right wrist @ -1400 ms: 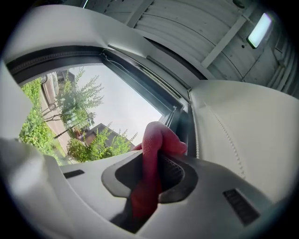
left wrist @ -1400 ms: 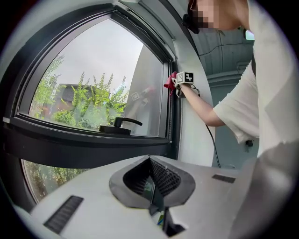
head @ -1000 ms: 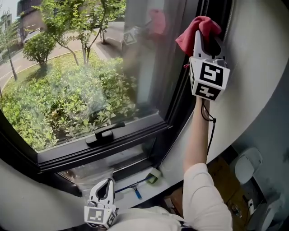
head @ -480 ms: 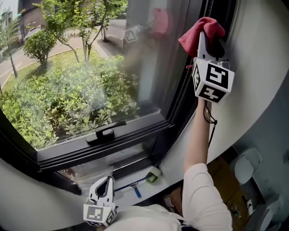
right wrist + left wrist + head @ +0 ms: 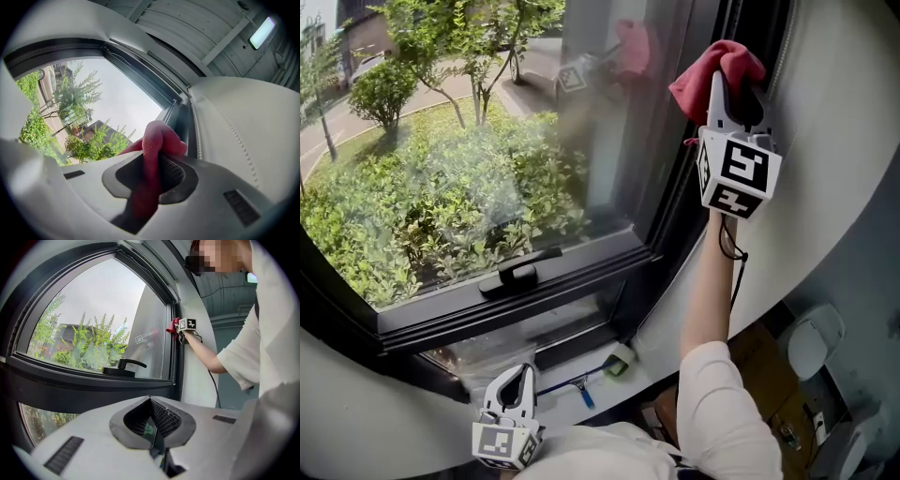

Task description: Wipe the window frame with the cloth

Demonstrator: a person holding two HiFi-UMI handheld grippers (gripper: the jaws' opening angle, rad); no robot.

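Red cloth (image 5: 719,67) is clamped in closed right gripper (image 5: 733,86), held against window frame (image 5: 680,202) right upright | upright's long axis runs downward from cloth | left gripper (image 5: 517,392) closed on nothing, well below frame.

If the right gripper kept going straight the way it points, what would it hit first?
The red cloth clamped in the right gripper leads, and just past it runs the dark window frame. The frame would likely come first. Whether the cloth already touches it is unclear.
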